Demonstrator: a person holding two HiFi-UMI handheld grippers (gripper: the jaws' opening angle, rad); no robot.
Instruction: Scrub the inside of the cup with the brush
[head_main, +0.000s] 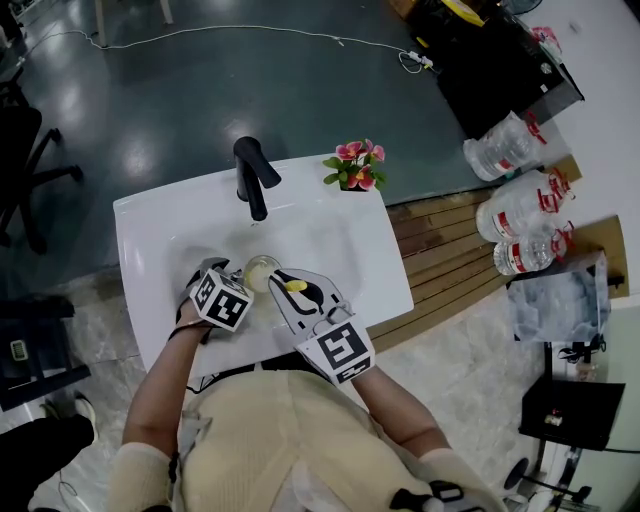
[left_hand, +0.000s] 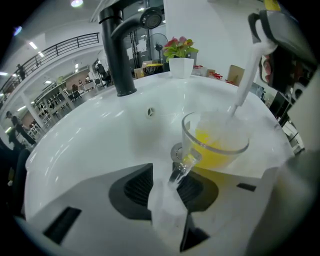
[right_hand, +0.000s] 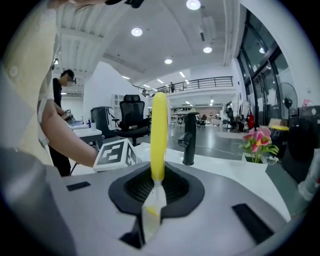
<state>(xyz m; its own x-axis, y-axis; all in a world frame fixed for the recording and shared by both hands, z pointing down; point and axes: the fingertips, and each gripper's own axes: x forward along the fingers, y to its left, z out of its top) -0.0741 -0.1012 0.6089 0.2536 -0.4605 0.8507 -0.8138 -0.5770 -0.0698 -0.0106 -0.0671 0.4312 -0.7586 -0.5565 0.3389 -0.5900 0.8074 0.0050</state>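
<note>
A clear glass cup (left_hand: 215, 142) with yellow at its bottom stands in the white sink (left_hand: 90, 145) beside the drain. My left gripper (left_hand: 170, 187) is shut on the cup's glass handle (left_hand: 181, 169). The brush's white stem (left_hand: 245, 80) slants down from the upper right into the cup. In the head view the cup (head_main: 262, 270) sits between my left gripper (head_main: 243, 274) and my right gripper (head_main: 287, 282). My right gripper (right_hand: 155, 192) is shut on the brush where its yellow handle (right_hand: 159, 135) meets the stem. The handle sticks up past the jaws.
A black faucet (head_main: 252, 180) rises at the sink's back rim, with a small pot of pink flowers (head_main: 355, 165) to its right. Several water bottles (head_main: 520, 200) lie on the wooden slats right of the sink. A person stands at the left in the right gripper view.
</note>
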